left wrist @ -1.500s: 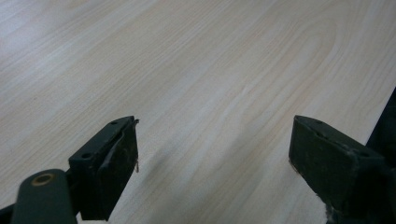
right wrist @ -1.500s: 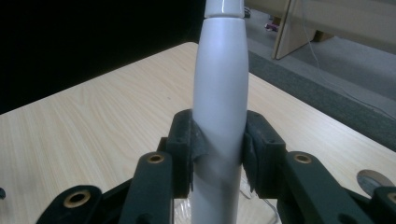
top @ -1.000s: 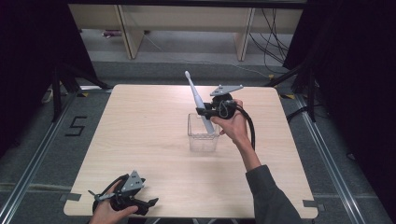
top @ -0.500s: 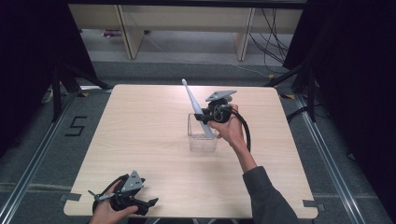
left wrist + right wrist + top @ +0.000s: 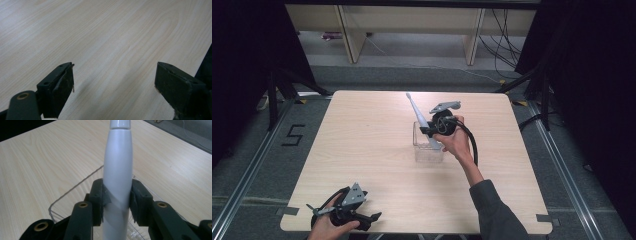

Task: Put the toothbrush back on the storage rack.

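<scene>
Resting at the near-left corner of the wooden table [image 5: 362, 145], the left gripper [image 5: 343, 212] has not shifted since a second ago, its jaws spread wide over bare wood. Further right, the clear plastic container [image 5: 428, 145] stands near the table's middle. Above it the right gripper [image 5: 428, 131] pinches the white electric toothbrush [image 5: 421, 119] around its handle; compared with the earlier frame, the brush has swung more upright and its lower end dips into the container.
</scene>
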### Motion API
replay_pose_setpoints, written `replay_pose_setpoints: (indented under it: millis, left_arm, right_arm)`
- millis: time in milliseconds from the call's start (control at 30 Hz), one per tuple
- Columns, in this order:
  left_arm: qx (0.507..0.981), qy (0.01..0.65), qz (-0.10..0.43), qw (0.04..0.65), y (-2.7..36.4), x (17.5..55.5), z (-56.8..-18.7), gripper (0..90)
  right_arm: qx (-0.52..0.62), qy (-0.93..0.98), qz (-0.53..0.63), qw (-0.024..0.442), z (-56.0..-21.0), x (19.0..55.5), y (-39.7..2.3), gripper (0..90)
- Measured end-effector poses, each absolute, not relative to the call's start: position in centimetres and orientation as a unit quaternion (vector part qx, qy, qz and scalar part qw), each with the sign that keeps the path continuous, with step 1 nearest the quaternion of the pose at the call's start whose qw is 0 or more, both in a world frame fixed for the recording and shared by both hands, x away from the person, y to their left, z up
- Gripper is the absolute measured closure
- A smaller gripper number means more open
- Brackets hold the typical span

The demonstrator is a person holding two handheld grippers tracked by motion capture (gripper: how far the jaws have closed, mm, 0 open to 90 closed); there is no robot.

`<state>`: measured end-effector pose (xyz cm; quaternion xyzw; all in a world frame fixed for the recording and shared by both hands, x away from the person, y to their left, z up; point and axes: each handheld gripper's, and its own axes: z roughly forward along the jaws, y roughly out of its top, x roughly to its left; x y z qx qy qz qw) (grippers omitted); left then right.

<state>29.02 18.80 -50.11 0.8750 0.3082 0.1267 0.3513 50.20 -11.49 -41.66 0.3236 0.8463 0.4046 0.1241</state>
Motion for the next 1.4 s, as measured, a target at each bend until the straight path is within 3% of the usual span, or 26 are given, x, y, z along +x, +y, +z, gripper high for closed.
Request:
replay_pose_setpoints:
  millis: [1400]
  left_arm:
    - [0.875,0.31,0.123,0.352,18.7,29.0,-50.2,15.1]
  right_arm:
    - [0.314,0.887,0.317,0.116,-43.4,51.2,-10.2,66.3]
